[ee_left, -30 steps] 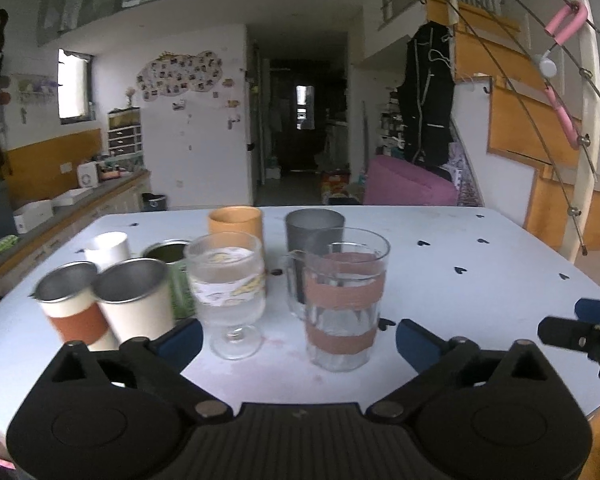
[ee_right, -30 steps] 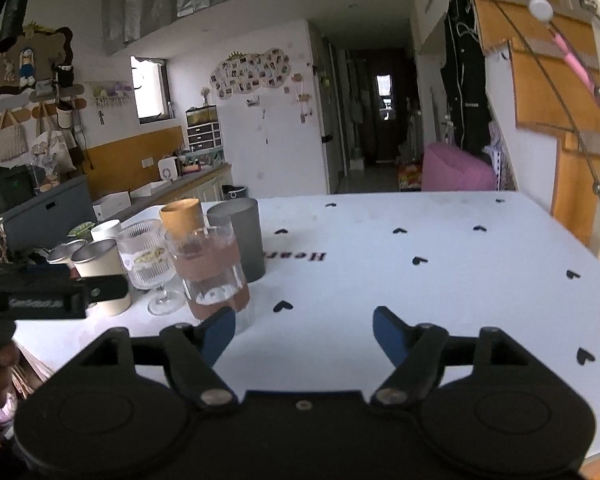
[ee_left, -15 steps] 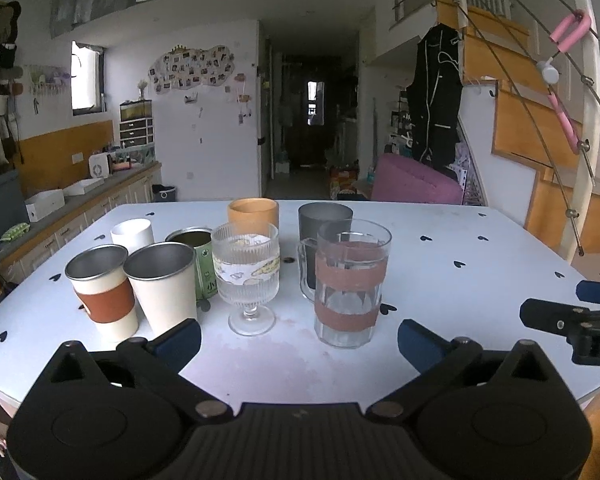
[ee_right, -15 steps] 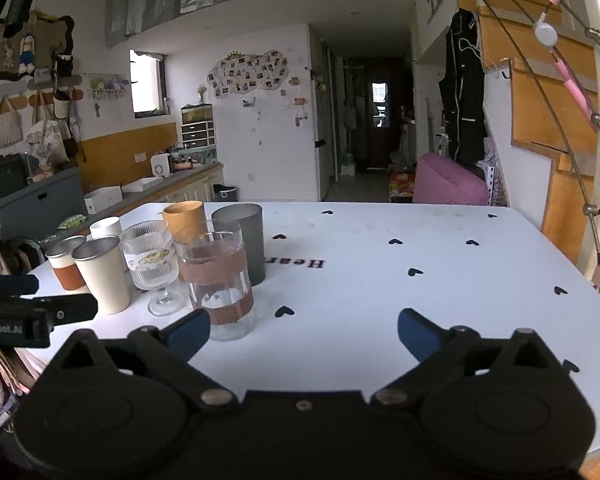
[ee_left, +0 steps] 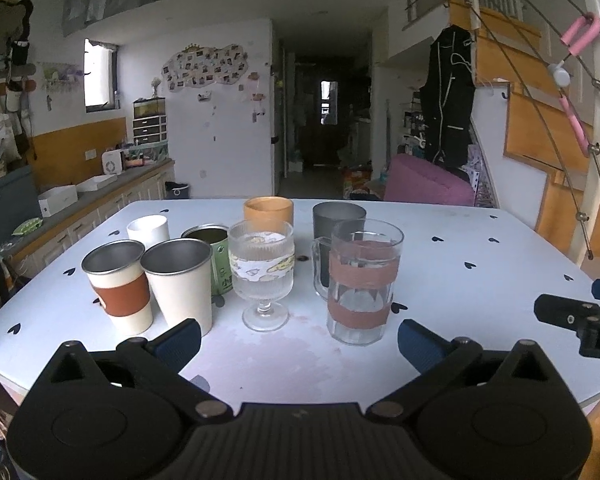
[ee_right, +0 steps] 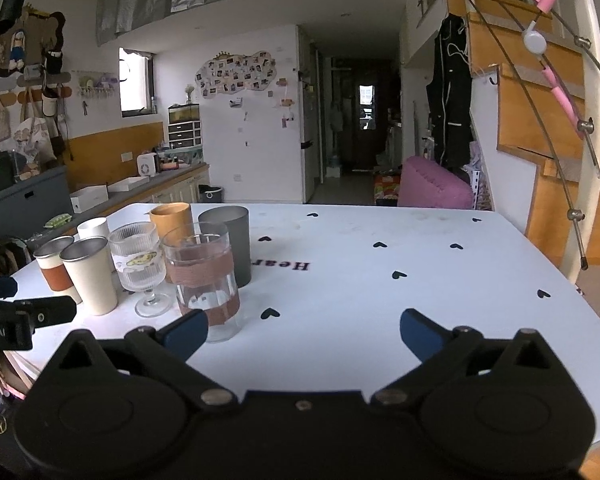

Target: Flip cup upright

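Several cups stand upright in a cluster on the white table (ee_left: pixel 480 248). Nearest is a clear glass with brown bands (ee_left: pixel 362 282), also in the right wrist view (ee_right: pixel 204 280). Beside it stand a ribbed stemmed glass (ee_left: pixel 262 270), two steel-rimmed cups (ee_left: pixel 180 280) (ee_left: pixel 118 280), a green tin (ee_left: pixel 214 254), a white cup (ee_left: pixel 148 230), an orange cup (ee_left: pixel 268 210) and a grey cup (ee_left: pixel 338 216). My left gripper (ee_left: pixel 298 340) is open and empty, just short of the cluster. My right gripper (ee_right: pixel 304 328) is open and empty, to the right of the banded glass.
The table's right half (ee_right: pixel 420 264) has only black heart marks and printed lettering. A kitchen counter (ee_left: pixel 80 200) runs along the left. A pink seat (ee_left: pixel 428 184) and a wooden staircase (ee_left: pixel 540 140) stand behind the table on the right.
Both grippers have drawn back and risen from the cups, so the cluster looks farther away. The right gripper's jaws have opened wider. No cup has moved.
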The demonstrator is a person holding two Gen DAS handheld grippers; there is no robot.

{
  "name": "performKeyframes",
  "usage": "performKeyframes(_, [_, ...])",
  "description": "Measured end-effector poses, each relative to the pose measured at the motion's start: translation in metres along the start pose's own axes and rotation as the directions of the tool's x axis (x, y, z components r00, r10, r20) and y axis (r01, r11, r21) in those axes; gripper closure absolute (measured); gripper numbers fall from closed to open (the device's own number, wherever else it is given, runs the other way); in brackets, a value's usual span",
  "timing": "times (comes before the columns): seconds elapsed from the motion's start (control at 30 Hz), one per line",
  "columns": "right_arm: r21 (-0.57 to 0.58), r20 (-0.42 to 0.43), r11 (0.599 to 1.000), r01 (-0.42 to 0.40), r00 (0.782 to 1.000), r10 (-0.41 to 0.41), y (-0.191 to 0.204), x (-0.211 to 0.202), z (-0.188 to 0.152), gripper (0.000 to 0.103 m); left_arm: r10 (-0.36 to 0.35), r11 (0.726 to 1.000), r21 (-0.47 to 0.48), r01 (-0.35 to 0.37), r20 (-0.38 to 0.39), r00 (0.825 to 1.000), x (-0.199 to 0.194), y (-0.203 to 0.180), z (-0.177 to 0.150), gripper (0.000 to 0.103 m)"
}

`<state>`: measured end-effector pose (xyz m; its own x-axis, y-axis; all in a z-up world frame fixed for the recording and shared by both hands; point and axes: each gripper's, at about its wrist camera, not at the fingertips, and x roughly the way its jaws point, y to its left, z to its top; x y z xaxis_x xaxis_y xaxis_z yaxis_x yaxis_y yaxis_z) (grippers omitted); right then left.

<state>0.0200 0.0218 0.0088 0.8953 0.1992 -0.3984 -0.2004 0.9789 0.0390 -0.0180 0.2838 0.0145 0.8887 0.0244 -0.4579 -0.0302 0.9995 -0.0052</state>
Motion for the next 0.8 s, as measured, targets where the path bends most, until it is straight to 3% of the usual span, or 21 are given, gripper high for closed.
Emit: performKeyframes(0.8, [-0.003, 0.000, 1.000, 0.002, 1.000, -0.002, -0.0002, -0.0015, 0.0007, 0.000, -0.003, 1.000, -0.010, 0.003, -0.013, 1.000, 0.0005, 0.0020, -0.0015, 0.000])
